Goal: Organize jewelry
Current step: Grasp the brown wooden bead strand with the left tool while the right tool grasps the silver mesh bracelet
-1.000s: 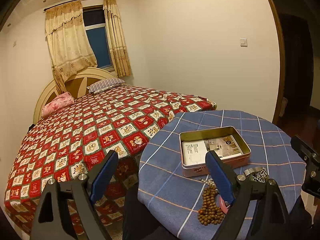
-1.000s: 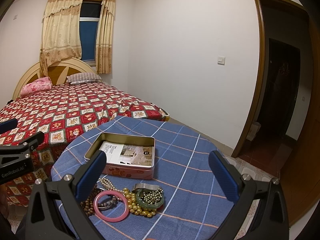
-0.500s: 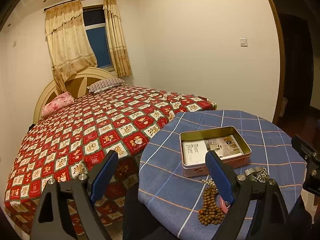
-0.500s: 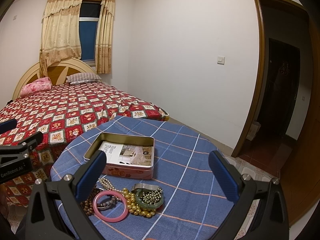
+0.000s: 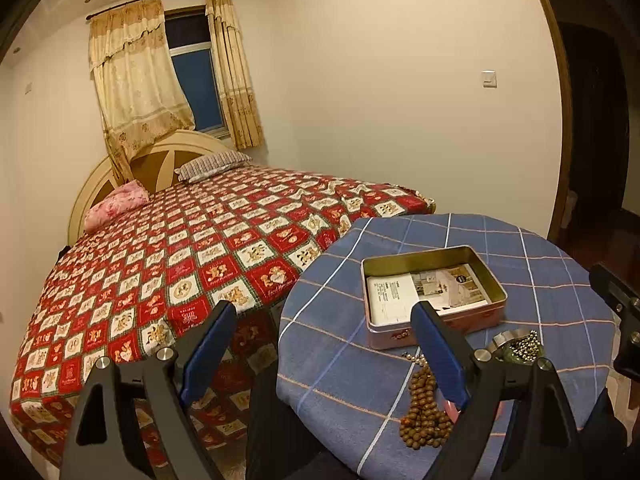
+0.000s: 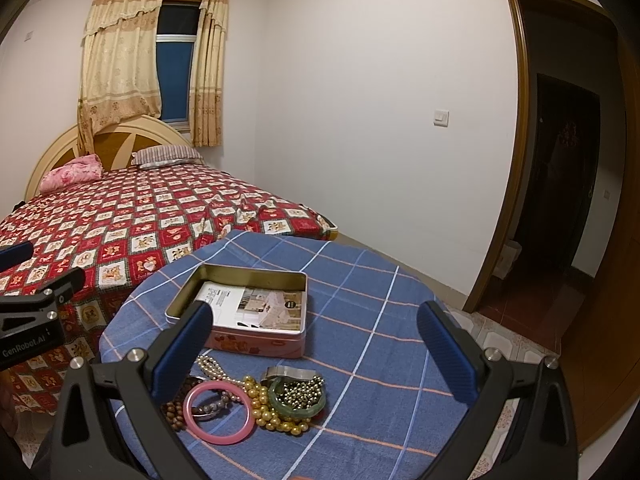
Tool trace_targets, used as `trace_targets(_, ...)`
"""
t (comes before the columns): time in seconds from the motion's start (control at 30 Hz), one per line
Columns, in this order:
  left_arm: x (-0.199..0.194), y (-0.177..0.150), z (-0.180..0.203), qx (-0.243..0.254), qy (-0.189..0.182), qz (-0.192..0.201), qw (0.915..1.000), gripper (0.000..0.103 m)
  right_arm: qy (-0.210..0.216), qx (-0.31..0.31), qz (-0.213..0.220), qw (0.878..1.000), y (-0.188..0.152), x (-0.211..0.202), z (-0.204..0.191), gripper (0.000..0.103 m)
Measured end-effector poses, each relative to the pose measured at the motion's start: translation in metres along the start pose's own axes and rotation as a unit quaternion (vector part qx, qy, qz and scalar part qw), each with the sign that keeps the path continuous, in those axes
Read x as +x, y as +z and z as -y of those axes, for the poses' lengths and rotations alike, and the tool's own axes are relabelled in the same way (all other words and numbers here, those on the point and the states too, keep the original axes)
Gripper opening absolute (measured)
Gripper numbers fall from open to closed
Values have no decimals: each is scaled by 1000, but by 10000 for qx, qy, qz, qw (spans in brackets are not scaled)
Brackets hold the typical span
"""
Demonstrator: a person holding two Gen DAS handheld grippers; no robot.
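Open rectangular pink metal tin on blue checked tabletop, only a printed paper sheet inside, heap of beaded jewelry and pink bangle just before it, left tongs and right tongs both spread, empty.

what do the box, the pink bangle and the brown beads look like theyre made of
Box: likely thin tin; its inner walls shine brassy gold and its outside is printed pink.
Pink bangle: smooth, glossy and evenly coloured, so plastic or resin, possibly glass.
Brown beads: matte, warm brown and round, probably wood or seed.
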State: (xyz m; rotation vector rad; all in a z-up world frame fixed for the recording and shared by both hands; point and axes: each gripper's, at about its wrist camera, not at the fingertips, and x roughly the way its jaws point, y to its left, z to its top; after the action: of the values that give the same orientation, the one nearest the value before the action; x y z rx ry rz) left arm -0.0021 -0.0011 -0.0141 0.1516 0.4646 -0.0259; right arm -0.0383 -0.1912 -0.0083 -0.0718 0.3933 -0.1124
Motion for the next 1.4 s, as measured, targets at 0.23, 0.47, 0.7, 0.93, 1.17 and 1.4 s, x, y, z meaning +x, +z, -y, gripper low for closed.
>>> trace_targets(0.23,43,-28,4,51,-36,-519,9986,89,-145,-228,-467,9985,-33,41,-3,103)
trace_targets(0.47,67,-56,30,232,-369,-851,9954,89,-102,-93,-924,9956,-65,71,6,103)
trace_targets(0.7,91,-73,55,378,-703,-1255,9889,77,-35,18,-1141,9935,-81,84,13,103)
trace_targets(0.93,104,-85,66,356,-1378,-1540,9778,25,-11,95,-1308,9914,-87,95,19,103)
trace_targets(1.17,102,-75,61,263,-1523,-1358,9786,14,170,227,-1454,9890,-81,103,24,100)
trace_targets(1.4,104,-63,52,193,-1503,-1232,9807,14,571,88,-1684,9840,-65,122,11,96)
